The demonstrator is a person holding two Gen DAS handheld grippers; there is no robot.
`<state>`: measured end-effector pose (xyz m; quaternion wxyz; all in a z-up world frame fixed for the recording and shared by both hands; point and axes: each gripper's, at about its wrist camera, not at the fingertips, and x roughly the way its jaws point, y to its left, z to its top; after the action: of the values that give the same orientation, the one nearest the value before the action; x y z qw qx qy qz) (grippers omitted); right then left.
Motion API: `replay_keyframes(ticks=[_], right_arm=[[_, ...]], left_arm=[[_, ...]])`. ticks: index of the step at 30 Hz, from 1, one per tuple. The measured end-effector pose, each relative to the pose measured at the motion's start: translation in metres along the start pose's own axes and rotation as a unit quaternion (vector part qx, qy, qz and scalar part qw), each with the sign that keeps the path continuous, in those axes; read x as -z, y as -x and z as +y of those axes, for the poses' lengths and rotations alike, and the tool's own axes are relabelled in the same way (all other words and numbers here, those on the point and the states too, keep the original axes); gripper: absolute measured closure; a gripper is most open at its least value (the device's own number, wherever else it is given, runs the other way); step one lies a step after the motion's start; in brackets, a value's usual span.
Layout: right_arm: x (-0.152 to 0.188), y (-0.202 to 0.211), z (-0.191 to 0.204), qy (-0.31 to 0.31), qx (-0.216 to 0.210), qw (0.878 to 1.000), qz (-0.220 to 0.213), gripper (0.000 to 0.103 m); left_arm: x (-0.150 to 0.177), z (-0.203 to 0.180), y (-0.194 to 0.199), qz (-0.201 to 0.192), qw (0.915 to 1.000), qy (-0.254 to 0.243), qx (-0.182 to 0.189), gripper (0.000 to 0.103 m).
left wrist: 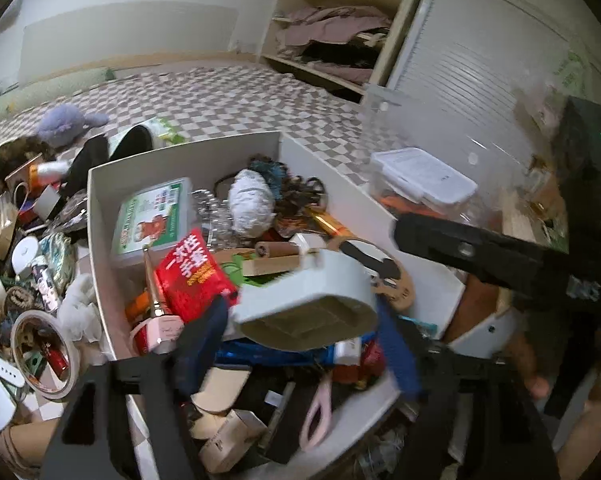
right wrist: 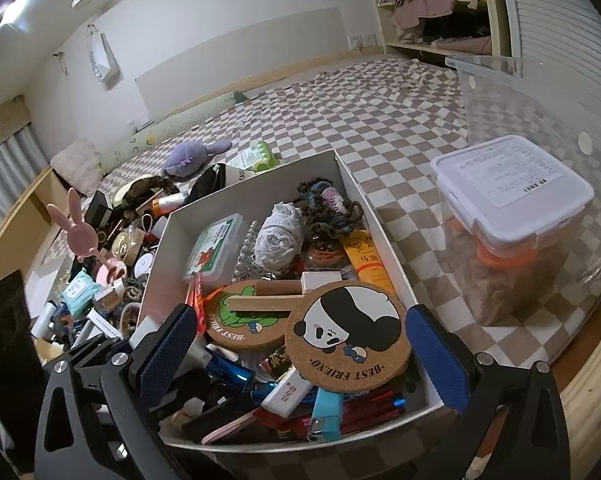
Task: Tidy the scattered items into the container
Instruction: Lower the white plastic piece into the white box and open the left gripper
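The white cardboard box [left wrist: 100,216] stands on the checkered bed cover, piled with small items: a red snack packet [left wrist: 192,272], a green-labelled case [right wrist: 214,246] and a panda cork coaster [right wrist: 348,332]. My left gripper [left wrist: 302,320] hovers over the near end of the box. A pale blue-grey oval case [left wrist: 308,300] sits tilted and blurred between its blue pads [left wrist: 208,332], and the pads do not seem to press on it. My right gripper [right wrist: 300,356] hangs open over the box's near edge with nothing held; in the left wrist view its black body [left wrist: 480,252] crosses the right side.
Loose clutter lies left of the box: a tape roll [left wrist: 44,352], a pink rabbit stand [right wrist: 76,224], a purple plush [right wrist: 192,156]. To the right a clear plastic bin [right wrist: 500,68] holds a lidded food tub [right wrist: 512,192]. An open wardrobe [left wrist: 332,40] stands behind.
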<state>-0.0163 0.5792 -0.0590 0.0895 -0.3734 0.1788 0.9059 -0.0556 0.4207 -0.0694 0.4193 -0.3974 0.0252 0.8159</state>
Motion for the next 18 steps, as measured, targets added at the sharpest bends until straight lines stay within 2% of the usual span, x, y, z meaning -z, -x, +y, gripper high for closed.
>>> replay_keyframes(ticks=[3, 4, 5, 6, 13, 18], right_arm=[[0.0, 0.0, 0.0, 0.002, 0.0, 1.0, 0.003, 0.0], [0.0, 0.0, 0.0, 0.002, 0.0, 1.0, 0.004, 0.0], [0.0, 0.0, 0.0, 0.003, 0.001, 1.0, 0.004, 0.0], [0.0, 0.0, 0.001, 0.004, 0.001, 1.0, 0.005, 0.0], [0.0, 0.004, 0.006, 0.008, 0.004, 1.0, 0.004, 0.0], [0.0, 0.007, 0.015, 0.016, 0.006, 1.0, 0.006, 0.0]], left_arm=[[0.001, 0.005, -0.001, 0.0, 1.0, 0.009, 0.001, 0.023], [0.002, 0.005, -0.001, 0.001, 1.0, 0.01, 0.001, 0.02], [0.002, 0.006, -0.001, 0.002, 0.9999, 0.011, 0.001, 0.011], [0.002, 0.006, -0.001, 0.001, 0.9999, 0.011, 0.001, 0.008], [0.001, 0.009, 0.013, -0.022, 0.9996, 0.016, 0.009, 0.008], [0.005, 0.018, 0.032, -0.038, 0.9991, 0.015, -0.002, 0.006]])
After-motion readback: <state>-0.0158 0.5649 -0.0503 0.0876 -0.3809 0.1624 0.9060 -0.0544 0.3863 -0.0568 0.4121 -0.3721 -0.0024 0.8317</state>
